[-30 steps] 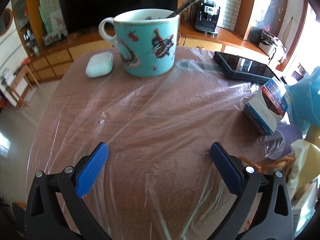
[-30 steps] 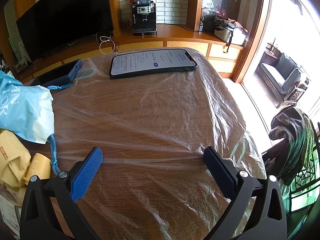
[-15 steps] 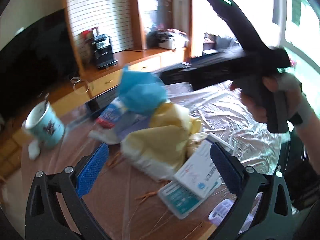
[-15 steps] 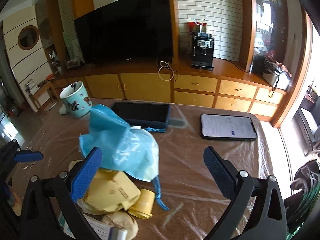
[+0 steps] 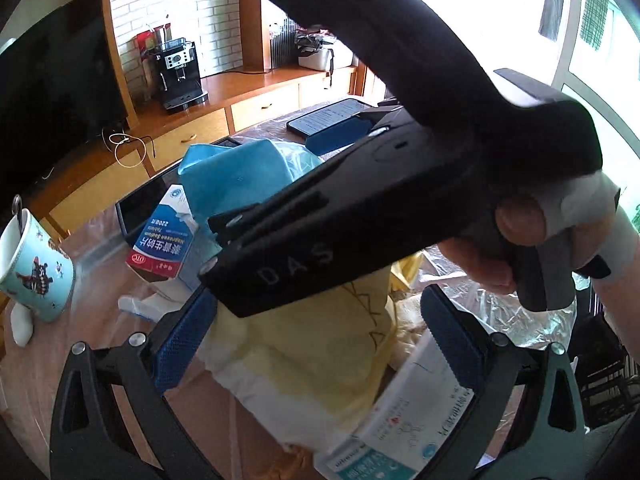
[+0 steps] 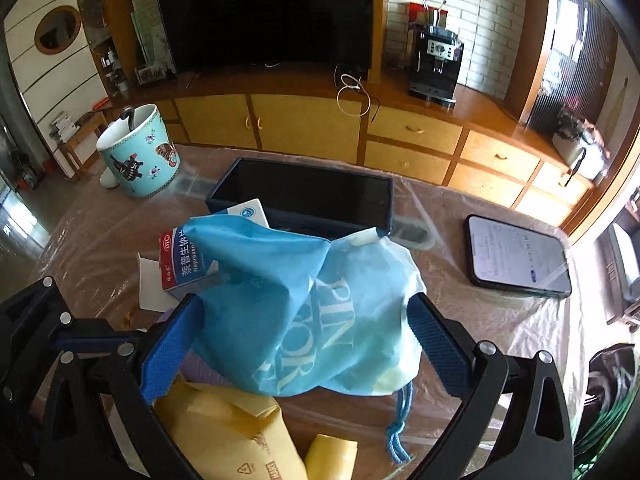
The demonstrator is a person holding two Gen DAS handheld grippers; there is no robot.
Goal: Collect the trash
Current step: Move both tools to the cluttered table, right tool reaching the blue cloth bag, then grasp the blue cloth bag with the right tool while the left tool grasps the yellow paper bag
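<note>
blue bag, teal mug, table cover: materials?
Blue bag: looks like matte non-woven fabric, with soft creases, white printed letters and a cord drawstring. Teal mug: glazed ceramic by its glossy painted pattern and white rim. Table cover: clear thin plastic film, wrinkled and shiny over wood grain.

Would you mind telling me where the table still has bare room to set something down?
Free: the strip between the blue bag and the phone, and the stretch in front of the mug, left of the medicine box. Crowded: the near-left pile of yellow envelopes under both open jaws.
</note>
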